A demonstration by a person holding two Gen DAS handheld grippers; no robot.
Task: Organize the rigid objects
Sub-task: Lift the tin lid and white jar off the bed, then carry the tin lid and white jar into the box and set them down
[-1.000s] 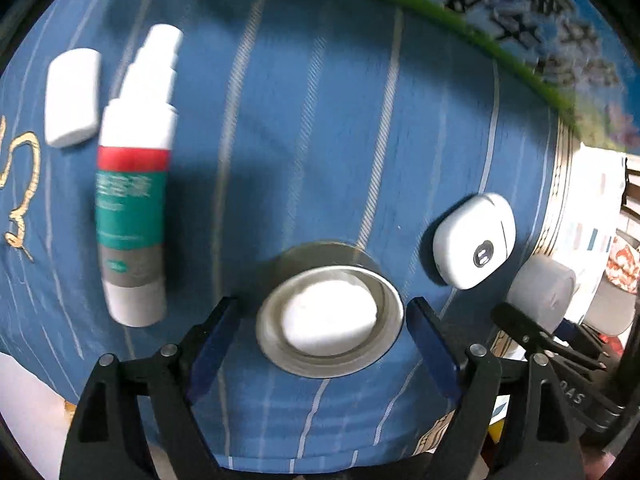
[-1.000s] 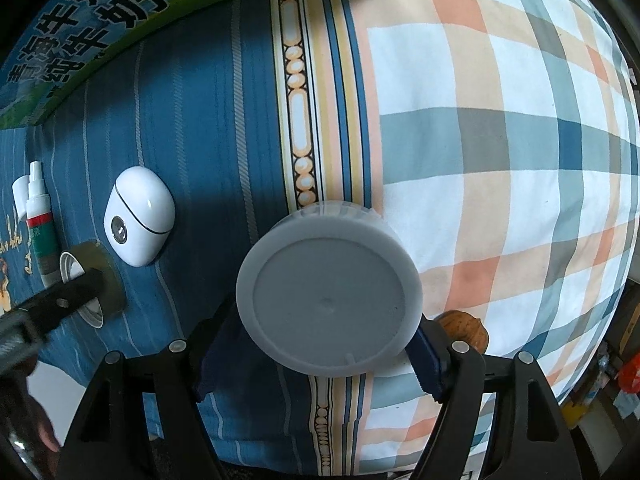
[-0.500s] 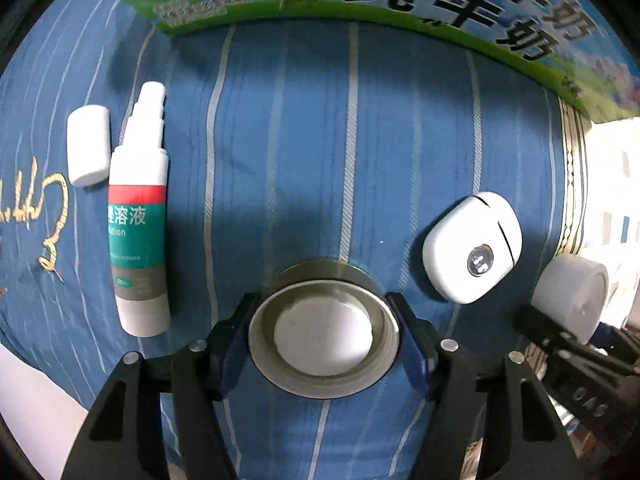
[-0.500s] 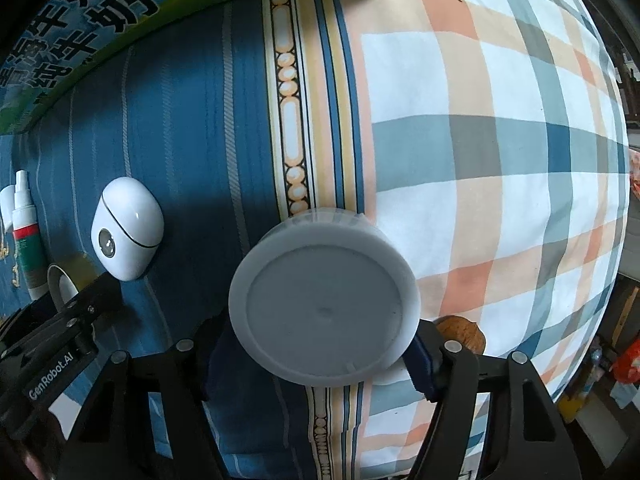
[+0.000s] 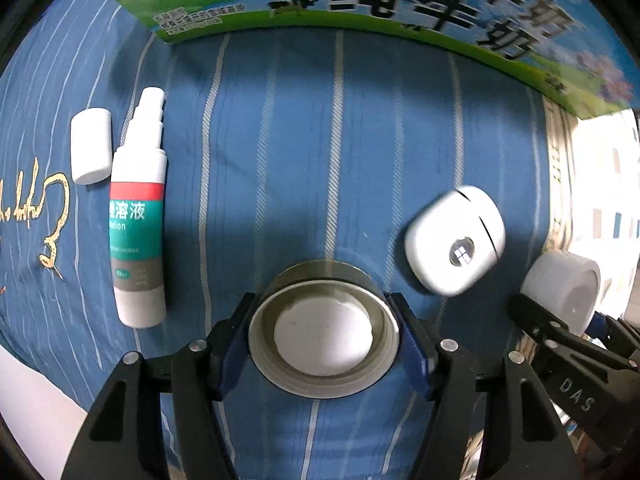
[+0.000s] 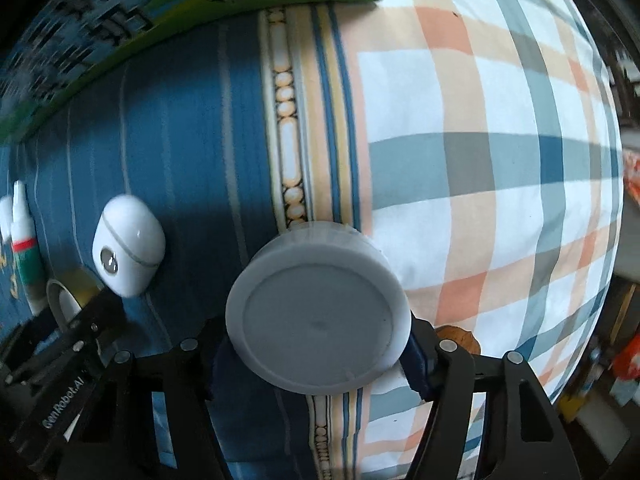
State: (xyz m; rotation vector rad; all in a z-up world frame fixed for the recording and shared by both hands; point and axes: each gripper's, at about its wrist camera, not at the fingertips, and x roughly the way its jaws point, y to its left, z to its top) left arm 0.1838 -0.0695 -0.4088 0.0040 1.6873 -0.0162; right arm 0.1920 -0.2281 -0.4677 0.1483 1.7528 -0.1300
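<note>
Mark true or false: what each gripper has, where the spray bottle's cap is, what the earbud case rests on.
1. The left gripper clamps the tape roll. True.
2. The right gripper is empty. False: its jaws are closing on a grey round lid.
3. The spray bottle has its cap on. False: the white cap lies beside it.
4. The white earbud case rests on the blue striped cloth. True.
</note>
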